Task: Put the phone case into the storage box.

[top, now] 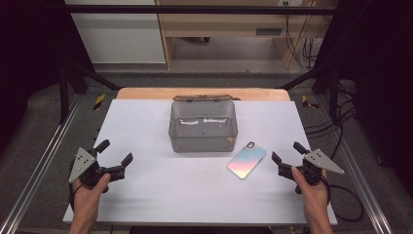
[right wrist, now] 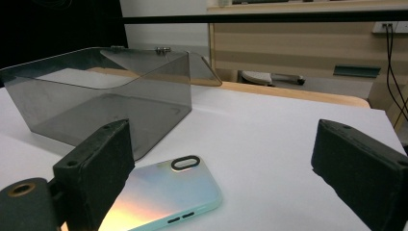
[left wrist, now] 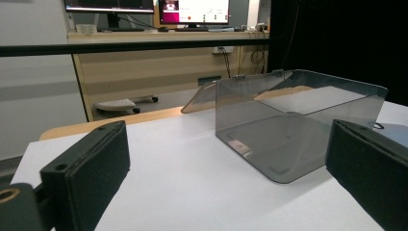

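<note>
Over the white table [top: 146, 195], from the high view, both tools sit low at the near edge. Left gripper [top: 116, 157] is spread wide, holding nothing, well off to the left. Right gripper [top: 288, 151] is spread wide too, nothing in it, and the phone case [top: 246, 160] lies just to its left, flat on the table, iridescent back up. Its long axis runs on a diagonal, camera cutout at the far right end, bottom edge toward the near left. The smoky clear box [top: 203, 127] stands just beyond it, lid [top: 200, 98] thrown back behind it. The right hand [top: 308, 183] is clearly the nearer one; I'd say the pick is its job. The left hand [top: 89, 192] is well apart from the case.

Left gripper view now: black jaws far apart, bare table between them, the box [left wrist: 293, 130] ahead and to the right, open top showing.

Right gripper view: jaws wide apart again, and the phone case [right wrist: 166, 195] lies low between them, nearer the left jaw, its cutout end pointing away. The box [right wrist: 96, 103] is close behind it, near but not touching as far as I can tell.

Count it up: one phone case, one box with one lid, two grippers, both released.
</note>
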Motion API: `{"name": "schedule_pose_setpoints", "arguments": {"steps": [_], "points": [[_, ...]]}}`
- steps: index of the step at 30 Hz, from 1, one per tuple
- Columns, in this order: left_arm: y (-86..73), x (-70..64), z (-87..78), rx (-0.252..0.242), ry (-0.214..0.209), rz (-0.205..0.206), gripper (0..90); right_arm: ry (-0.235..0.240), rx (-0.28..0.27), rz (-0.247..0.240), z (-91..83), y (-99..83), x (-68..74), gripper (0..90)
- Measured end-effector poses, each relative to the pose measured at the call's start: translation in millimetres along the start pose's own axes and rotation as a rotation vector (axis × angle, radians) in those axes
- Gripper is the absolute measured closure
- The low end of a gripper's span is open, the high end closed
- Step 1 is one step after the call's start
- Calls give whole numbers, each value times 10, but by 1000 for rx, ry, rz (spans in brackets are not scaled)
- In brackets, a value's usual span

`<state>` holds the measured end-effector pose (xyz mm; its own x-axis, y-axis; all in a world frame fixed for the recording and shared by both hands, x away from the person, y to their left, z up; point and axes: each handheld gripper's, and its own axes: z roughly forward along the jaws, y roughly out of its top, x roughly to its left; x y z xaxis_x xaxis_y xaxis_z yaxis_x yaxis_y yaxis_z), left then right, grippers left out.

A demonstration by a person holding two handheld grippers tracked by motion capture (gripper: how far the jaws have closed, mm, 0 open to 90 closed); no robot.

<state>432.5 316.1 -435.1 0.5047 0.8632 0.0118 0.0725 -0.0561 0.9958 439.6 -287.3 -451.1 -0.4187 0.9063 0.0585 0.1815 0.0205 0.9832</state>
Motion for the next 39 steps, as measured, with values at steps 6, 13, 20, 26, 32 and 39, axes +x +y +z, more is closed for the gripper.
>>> {"name": "schedule_pose_setpoints", "arguments": {"steps": [6, 13, 20, 26, 32, 39], "points": [[-3, -27, 20, 10, -2, 4, 19, -18, 37, 8, 25, -14, 13, 73], [-18, -25, 69, 28, 5, 1, 22, -61, 123, -27, 50, -60, 73, 68], [-21, -24, 112, 36, 2, -8, 21, -72, 227, -54, 184, -67, 139, 172], [-24, -64, 170, 54, -4, -15, 24, -32, 319, -34, 384, 86, 117, 556], [-24, -145, 201, 79, -19, 10, 25, -26, 395, -87, 768, 185, -19, 888], [-23, -158, 203, 85, -20, 12, 27, -48, 459, -41, 1036, 150, -178, 900]]}}
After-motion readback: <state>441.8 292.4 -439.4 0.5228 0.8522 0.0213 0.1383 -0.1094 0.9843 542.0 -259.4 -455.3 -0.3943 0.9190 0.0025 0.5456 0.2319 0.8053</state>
